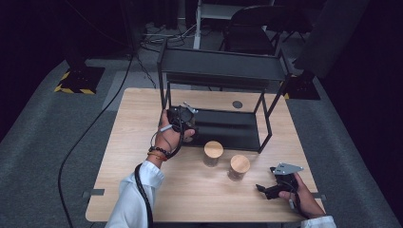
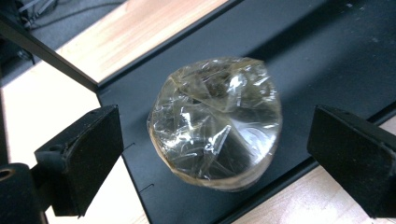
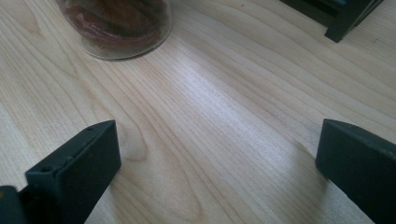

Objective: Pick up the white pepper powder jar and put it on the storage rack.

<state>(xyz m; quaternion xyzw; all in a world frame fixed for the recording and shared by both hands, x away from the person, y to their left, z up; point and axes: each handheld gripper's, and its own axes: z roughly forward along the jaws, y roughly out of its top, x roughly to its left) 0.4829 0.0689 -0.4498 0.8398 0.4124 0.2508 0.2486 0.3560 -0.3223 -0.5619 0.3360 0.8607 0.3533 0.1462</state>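
Note:
In the left gripper view a round jar (image 2: 215,122) with crinkled clear film over its top stands at the front edge of a black shelf tray (image 2: 303,51). My left gripper (image 2: 217,137) hangs over it, open, with the pads well apart on either side and not touching it. From the high view the left gripper (image 1: 183,118) sits at the tray's front left corner. My right gripper (image 1: 263,189) rests low at the table's front right, open. Its jaws (image 3: 215,154) frame bare wood, with the base of a glass jar (image 3: 119,23) beyond them.
Two glass jars with wooden lids (image 1: 213,152) (image 1: 238,166) stand on the wooden table (image 1: 138,142) between my hands. A black two-level metal rack (image 1: 221,64) fills the table's back half. Chairs and cables lie on the floor beyond.

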